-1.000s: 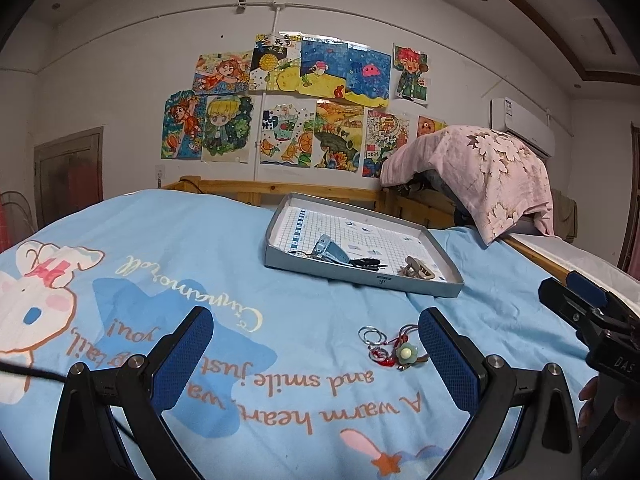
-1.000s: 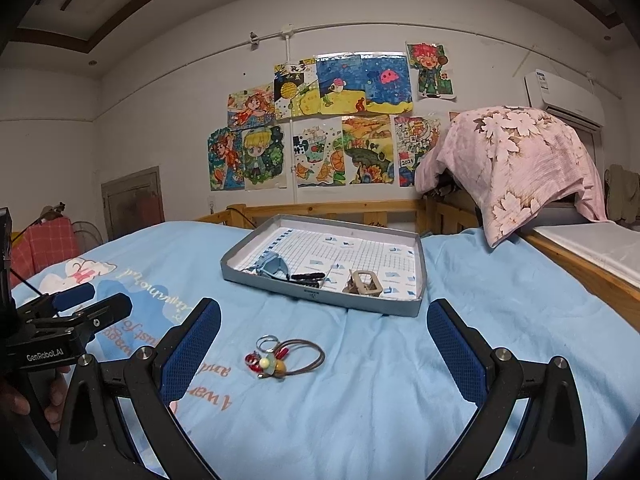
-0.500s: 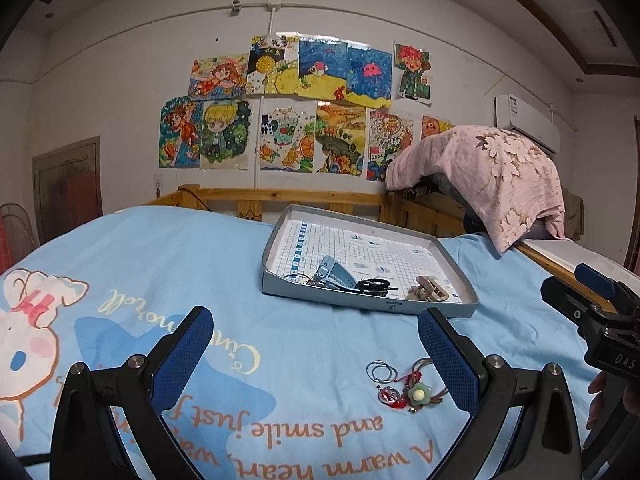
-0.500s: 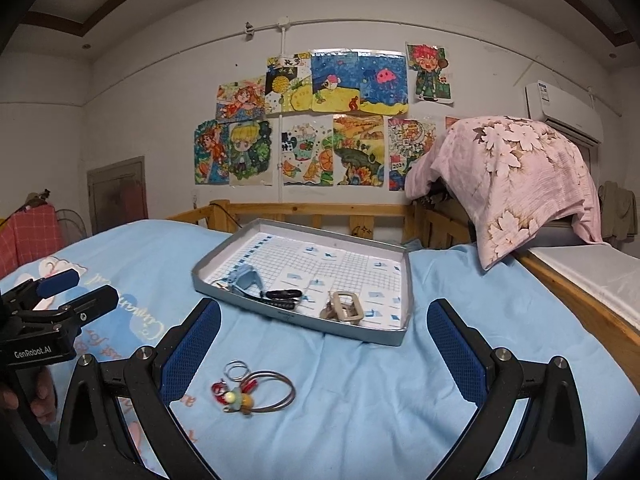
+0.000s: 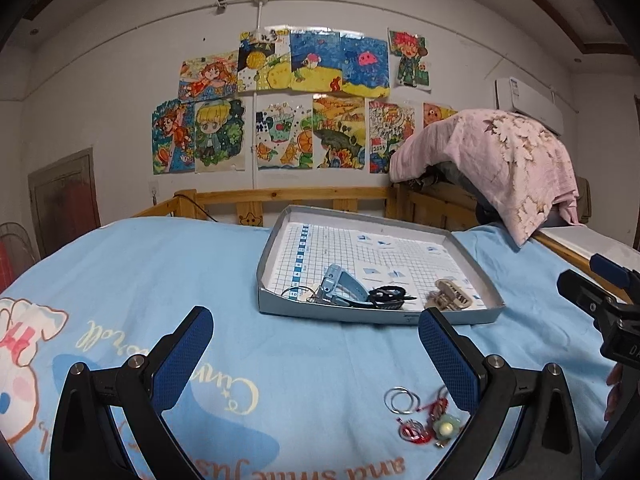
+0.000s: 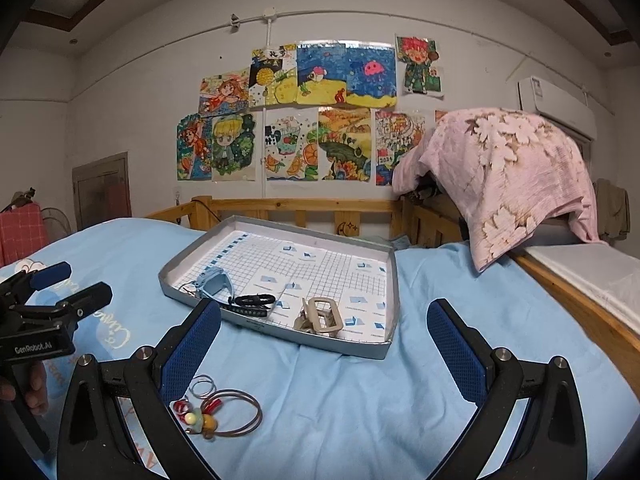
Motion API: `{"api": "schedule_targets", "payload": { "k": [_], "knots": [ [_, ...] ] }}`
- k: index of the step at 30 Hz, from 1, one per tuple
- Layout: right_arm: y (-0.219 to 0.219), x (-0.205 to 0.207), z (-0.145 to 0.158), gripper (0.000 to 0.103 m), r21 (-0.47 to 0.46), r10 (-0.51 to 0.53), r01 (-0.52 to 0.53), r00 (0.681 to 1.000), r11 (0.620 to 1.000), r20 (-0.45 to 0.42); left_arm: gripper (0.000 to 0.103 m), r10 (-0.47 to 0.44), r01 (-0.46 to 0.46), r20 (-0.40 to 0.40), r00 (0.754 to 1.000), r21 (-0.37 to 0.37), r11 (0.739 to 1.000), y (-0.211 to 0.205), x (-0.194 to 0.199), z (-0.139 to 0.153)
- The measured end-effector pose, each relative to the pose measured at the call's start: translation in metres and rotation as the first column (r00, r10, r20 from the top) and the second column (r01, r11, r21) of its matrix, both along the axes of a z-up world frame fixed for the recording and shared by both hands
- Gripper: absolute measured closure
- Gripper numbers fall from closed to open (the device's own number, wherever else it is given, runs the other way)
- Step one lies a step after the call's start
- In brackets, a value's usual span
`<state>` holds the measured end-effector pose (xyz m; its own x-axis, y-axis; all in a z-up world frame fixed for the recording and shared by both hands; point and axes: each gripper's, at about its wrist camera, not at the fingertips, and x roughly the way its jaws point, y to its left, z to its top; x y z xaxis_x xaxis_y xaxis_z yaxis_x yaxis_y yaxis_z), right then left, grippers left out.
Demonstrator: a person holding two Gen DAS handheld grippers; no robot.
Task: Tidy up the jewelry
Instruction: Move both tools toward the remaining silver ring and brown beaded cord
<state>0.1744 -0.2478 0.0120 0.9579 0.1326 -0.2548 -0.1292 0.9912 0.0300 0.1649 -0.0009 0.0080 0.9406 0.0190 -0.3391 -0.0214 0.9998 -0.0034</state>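
Observation:
A grey shallow tray (image 5: 372, 316) (image 6: 352, 347) with a gridded white floor lies on the blue bedsheet. Inside it are a blue-grey hair clip (image 5: 340, 280) (image 6: 214, 282), a black hair tie (image 5: 386, 294) (image 6: 252, 301) and a beige claw clip (image 5: 450, 298) (image 6: 320, 317). A jewelry pile (image 5: 424, 420) (image 6: 216, 410) of silver rings, red charms, a pale bead and a brown bangle lies on the sheet in front of the tray. My left gripper (image 5: 316, 360) is open, the pile by its right finger. My right gripper (image 6: 324, 350) is open, the pile by its left finger.
A wooden bed rail (image 5: 288, 196) runs behind the tray, under a wall of drawings. A pink floral cloth (image 6: 504, 168) drapes a heap at the right. The other gripper (image 6: 36, 320) and a hand show at the left of the right wrist view.
Both grippers have moved forward toward the tray. The jewelry pile has slid lower and closer in both views, and the tray looks larger. Jaws stay open.

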Motion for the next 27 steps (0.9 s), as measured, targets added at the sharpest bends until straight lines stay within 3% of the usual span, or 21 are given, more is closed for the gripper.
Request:
{"api": "schedule_targets", "payload": {
  "k": [6, 11, 12, 16, 19, 21, 23, 27],
  "knots": [
    [0.006, 0.027, -0.016, 0.002, -0.027, 0.027, -0.029, 0.997, 0.999, -0.069, 0.000, -0.038, 0.037, -0.117, 0.992, -0.015, 0.999, 0.000, 0.034, -0.019],
    [0.004, 0.038, -0.034, 0.002, -0.012, 0.054, -0.056, 0.989, 0.998, -0.134, 0.001, -0.110, 0.106, -0.208, 0.972, -0.027, 0.994, -0.003, 0.052, -0.042],
    [0.002, 0.040, -0.038, 0.005, 0.003, 0.065, -0.065, 0.987, 0.998, -0.149, 0.002, -0.132, 0.125, -0.223, 0.966, -0.046, 0.991, -0.003, 0.054, -0.046],
    [-0.001, 0.049, -0.053, 0.032, 0.031, 0.110, -0.106, 0.973, 0.994, -0.204, 0.017, -0.239, 0.212, -0.274, 0.932, -0.126, 0.969, -0.001, 0.064, -0.060],
    [-0.002, 0.055, -0.065, 0.052, 0.049, 0.148, -0.140, 0.959, 0.989, -0.243, 0.032, -0.317, 0.270, -0.296, 0.901, -0.189, 0.944, 0.001, 0.069, -0.070],
    [0.000, 0.058, -0.072, 0.059, 0.058, 0.174, -0.165, 0.950, 0.985, -0.260, 0.042, -0.358, 0.292, -0.313, 0.880, -0.237, 0.926, 0.003, 0.075, -0.078],
    [0.002, 0.060, -0.076, 0.062, 0.063, 0.201, -0.191, 0.942, 0.980, -0.268, 0.051, -0.392, 0.304, -0.331, 0.858, -0.287, 0.908, 0.007, 0.081, -0.084],
    [0.013, 0.061, -0.081, 0.062, 0.049, 0.259, -0.256, 0.924, 0.965, -0.280, 0.056, -0.451, 0.325, -0.351, 0.821, -0.364, 0.873, 0.008, 0.089, -0.095]
  ]
}}
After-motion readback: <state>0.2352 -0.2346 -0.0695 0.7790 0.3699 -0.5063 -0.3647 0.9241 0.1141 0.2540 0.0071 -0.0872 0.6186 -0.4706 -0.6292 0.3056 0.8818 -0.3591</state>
